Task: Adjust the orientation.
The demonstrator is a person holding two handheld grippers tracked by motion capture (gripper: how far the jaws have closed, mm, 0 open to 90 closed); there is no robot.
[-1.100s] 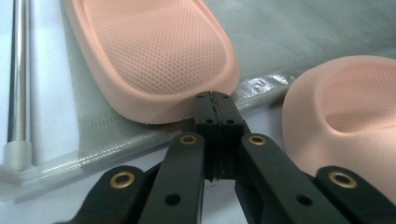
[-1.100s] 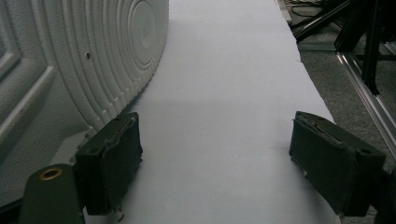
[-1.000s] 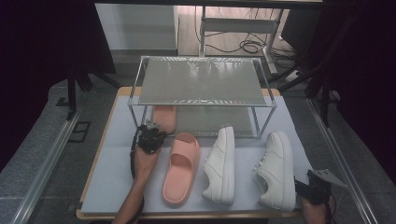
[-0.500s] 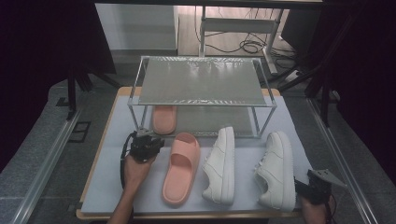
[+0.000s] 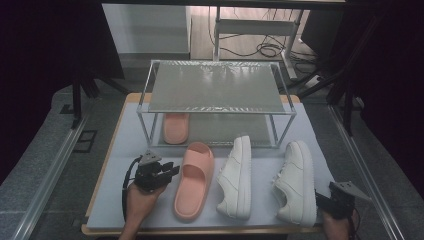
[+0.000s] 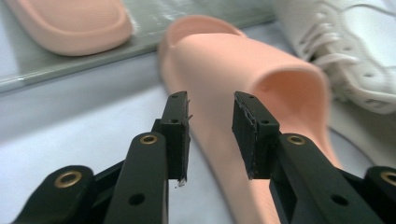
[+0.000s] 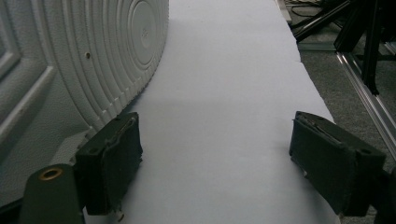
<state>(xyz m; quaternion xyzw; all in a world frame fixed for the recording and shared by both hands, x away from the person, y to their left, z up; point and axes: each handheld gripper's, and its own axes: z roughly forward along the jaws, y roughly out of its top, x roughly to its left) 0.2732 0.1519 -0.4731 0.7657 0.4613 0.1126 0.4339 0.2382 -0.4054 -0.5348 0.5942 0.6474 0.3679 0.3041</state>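
Pale blue matting covers the tabletop [image 5: 125, 145], where a wire rack [image 5: 216, 90] shelters one pink slide [image 5: 176, 127] and the other pink slide [image 5: 194, 177] lies in front beside two white sneakers [image 5: 237, 175]. Just left of that front slide, the left hand-held gripper [image 5: 172, 170] has just been opening its jaws, nothing between them, while the right hand-held gripper [image 7: 215, 163] stands released beside a sneaker's sole

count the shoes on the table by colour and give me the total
Pink slides: 2, one on the rack's lower shelf, one on the mat.
White sneakers: 2, one beside that slide, one at the right.
Total: 4
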